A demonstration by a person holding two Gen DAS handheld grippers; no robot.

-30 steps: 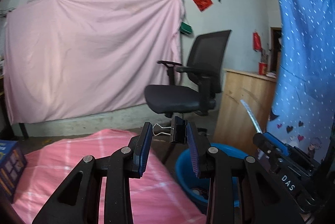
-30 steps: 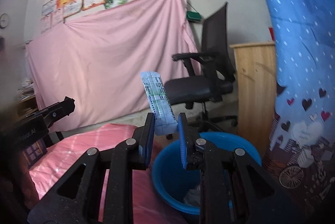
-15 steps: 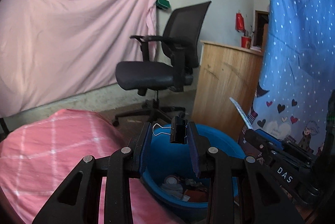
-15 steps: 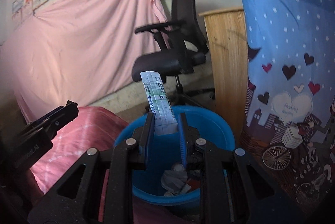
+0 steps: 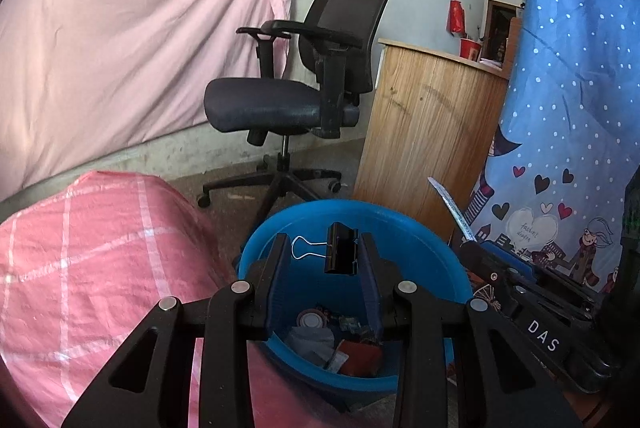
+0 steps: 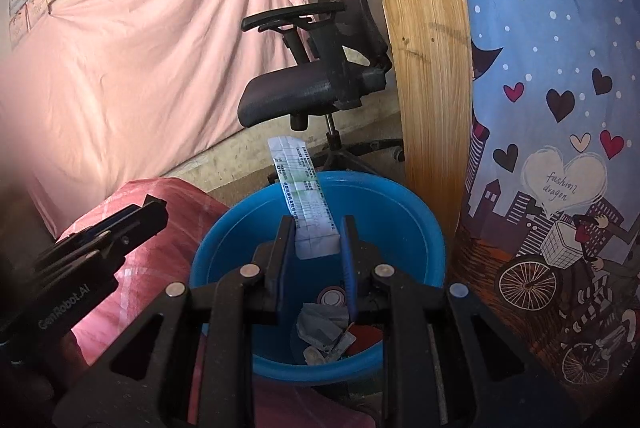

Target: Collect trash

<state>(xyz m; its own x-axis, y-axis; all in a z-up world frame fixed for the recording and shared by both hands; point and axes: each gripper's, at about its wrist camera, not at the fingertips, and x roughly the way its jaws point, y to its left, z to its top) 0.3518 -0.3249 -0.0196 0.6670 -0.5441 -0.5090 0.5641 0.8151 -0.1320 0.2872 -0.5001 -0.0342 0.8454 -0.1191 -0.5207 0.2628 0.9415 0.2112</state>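
Pads of the left gripper [image 5: 322,257] clamp a black binder clip [image 5: 341,253], its wire handle pointing toward the left pad, jaws only partly apart. The right gripper [image 6: 316,242] pinches a folded printed paper strip [image 6: 305,197] that sticks up beyond its tips, jaws likewise narrow. Both held pieces hang above the blue basin [image 5: 436,248], which already contains crumpled scraps, a round lid and a red piece. Left of the basin lies a pink checked cloth [image 5: 92,248]; behind the basin stand an office chair [image 5: 304,96] and a wooden cabinet [image 5: 424,124].
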